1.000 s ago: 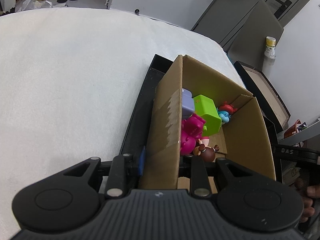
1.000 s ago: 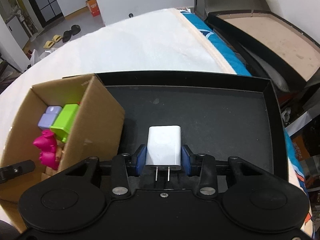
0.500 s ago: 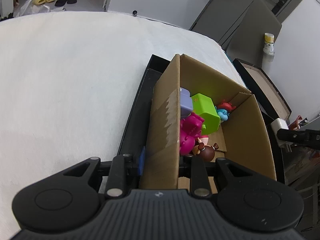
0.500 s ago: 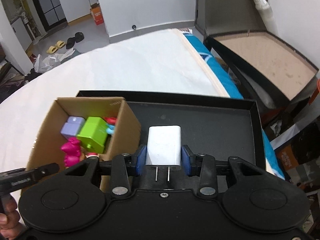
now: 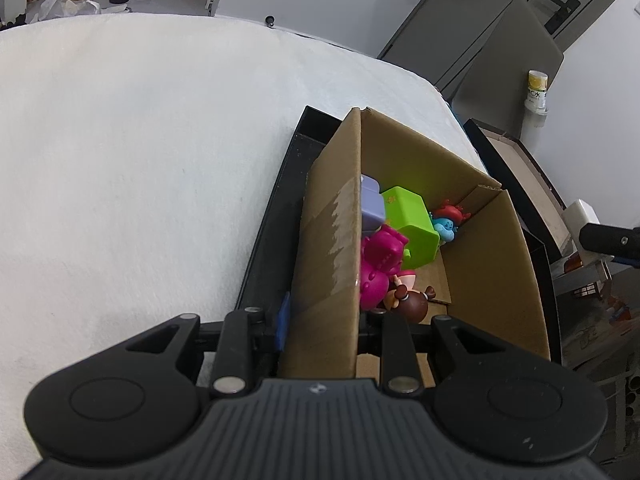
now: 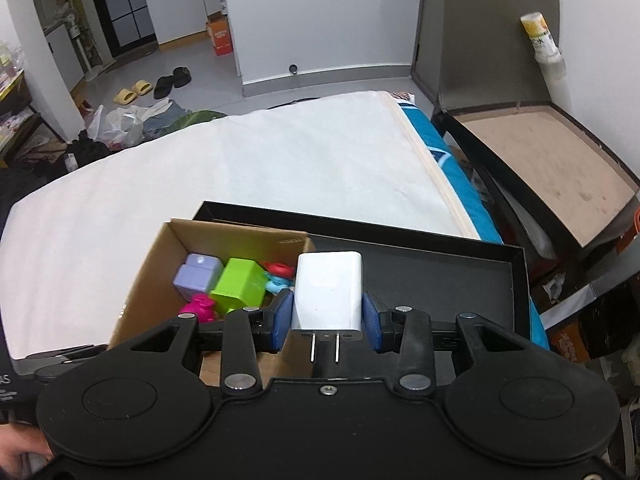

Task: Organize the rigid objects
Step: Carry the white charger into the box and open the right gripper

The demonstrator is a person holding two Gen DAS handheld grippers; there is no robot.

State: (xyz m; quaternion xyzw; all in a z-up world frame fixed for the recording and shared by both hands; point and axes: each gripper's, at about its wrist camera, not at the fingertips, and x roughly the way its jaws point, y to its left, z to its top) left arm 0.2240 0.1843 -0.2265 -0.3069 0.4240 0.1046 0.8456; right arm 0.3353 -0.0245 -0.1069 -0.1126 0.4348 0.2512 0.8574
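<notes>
- While the left gripper (image 5: 320, 320) clamped the near-left wall of the cardboard box (image 5: 332, 248), one finger outside and one inside, the box stood braced at the left end of the black tray (image 6: 472, 280).
- Its blue pads (image 5: 285, 316) were pressed tight on the cardboard, so that hand acted as a holder and not a carrier.
- The right gripper (image 6: 327, 312) was clenched on a white charger (image 6: 329, 290), prongs pointing back toward the camera, the pads bearing on its two sides.
- Seen from the right wrist, the charger hung clear of the tray floor, over the box's right wall; from the left wrist it showed at the far right, apart from the box.
- Inside the box already lay a lilac block (image 6: 198, 276), a green block (image 6: 239, 286), a magenta toy (image 5: 380, 264), a small blue-and-red figure (image 5: 447, 222) and a brown figure (image 5: 412, 302).
- Judged from this, the step in hand was carrying the charger to the box, with the tray floor otherwise bare.
- Next, the charger would need to travel left until it was fully over the opening, then be let go low over the toys.
- Free room looked best on the box's right side, beside the green block.
</notes>
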